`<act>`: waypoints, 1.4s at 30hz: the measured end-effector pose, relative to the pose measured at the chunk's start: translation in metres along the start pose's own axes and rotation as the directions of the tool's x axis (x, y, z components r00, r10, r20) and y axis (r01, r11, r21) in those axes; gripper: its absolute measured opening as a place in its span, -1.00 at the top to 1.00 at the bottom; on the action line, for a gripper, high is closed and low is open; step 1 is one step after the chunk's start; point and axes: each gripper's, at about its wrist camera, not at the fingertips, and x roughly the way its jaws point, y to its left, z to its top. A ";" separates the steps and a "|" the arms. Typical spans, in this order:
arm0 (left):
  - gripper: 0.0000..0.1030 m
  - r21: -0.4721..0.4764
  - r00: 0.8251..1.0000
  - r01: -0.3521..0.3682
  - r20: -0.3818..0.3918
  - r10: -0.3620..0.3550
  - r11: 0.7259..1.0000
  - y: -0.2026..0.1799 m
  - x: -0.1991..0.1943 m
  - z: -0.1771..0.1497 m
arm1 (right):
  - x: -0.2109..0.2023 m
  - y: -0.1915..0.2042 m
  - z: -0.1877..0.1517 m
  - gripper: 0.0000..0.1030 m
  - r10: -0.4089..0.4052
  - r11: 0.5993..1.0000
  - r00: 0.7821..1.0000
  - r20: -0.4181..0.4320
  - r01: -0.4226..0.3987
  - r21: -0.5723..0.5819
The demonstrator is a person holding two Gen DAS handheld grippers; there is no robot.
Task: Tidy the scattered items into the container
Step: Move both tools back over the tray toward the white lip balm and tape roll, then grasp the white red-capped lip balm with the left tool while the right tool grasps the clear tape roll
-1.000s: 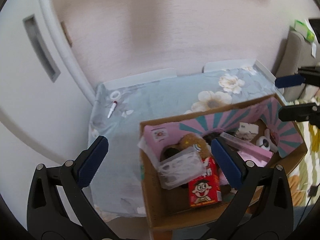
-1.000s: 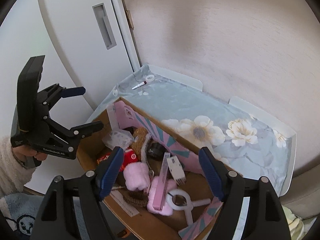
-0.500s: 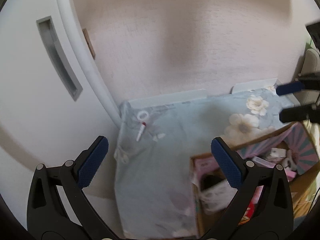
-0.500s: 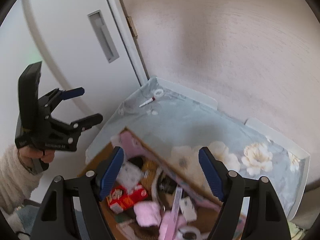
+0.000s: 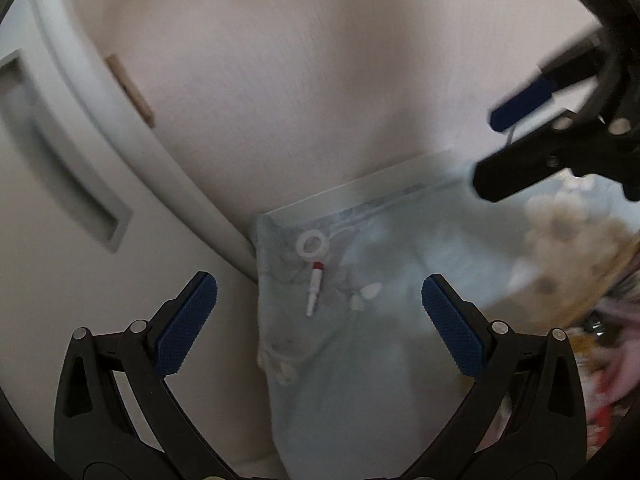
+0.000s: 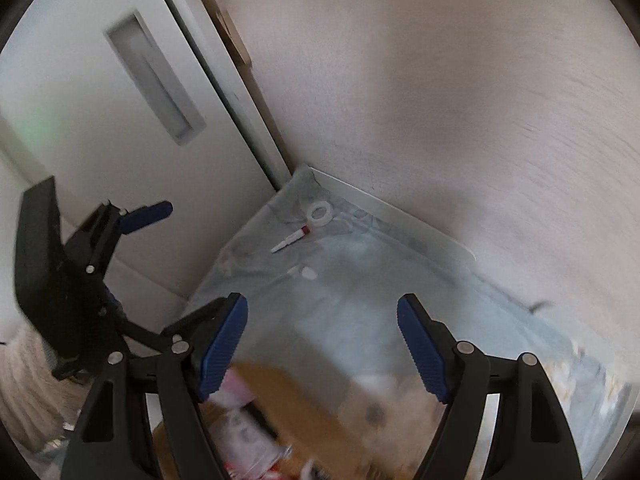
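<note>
The left tool (image 5: 320,312) stood wide open with nothing between its blue pads (image 5: 186,322). Just ahead of it, between the lines of its two fingers, a small white tube with a red band (image 5: 314,290) lay on the pale blue flowered cloth (image 5: 360,380) that covered the worktop, and a white ring (image 5: 313,245) lay just beyond the tube's red end, near the far corner by the wall. Two small white bits (image 5: 366,296) lay a little to the right of the tube. The cardboard container (image 5: 608,320) showed only as a blur off the left tool's right side, with mixed items inside.

The right tool (image 6: 322,344) was also well open and held nothing. The tube (image 6: 290,239) and ring (image 6: 321,213) lay well ahead of it, toward the corner. The container (image 6: 280,400) sat right below its fingers, blurred. The left tool (image 6: 160,264) appeared off to its left, held by a hand in a fuzzy sleeve (image 6: 24,392).
</note>
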 end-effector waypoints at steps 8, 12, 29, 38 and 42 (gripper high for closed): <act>-0.92 0.052 0.995 0.083 -0.058 -0.080 0.995 -0.006 0.056 -0.007 | 0.079 0.009 0.044 -0.38 -0.015 0.977 0.995 -0.098 -0.006 -0.213; -0.82 0.006 0.985 0.143 -0.103 -0.142 0.990 0.001 0.085 -0.010 | 0.115 0.006 0.062 -0.12 0.010 0.963 0.986 -0.164 -0.053 -0.264; -0.53 -0.198 0.962 0.234 -0.092 -0.256 0.952 0.027 0.126 -0.028 | 0.201 0.024 0.087 0.26 -0.004 0.908 0.963 -0.268 -0.109 -0.405; -0.11 -0.197 0.955 0.278 -0.048 -0.293 0.940 0.032 0.131 -0.025 | 0.214 0.024 0.085 0.26 -0.022 0.895 0.957 -0.289 -0.109 -0.432; 0.21 -0.209 0.962 0.257 -0.037 -0.270 0.944 0.037 0.132 -0.028 | 0.215 0.025 0.085 0.36 -0.040 0.876 0.957 -0.287 -0.104 -0.470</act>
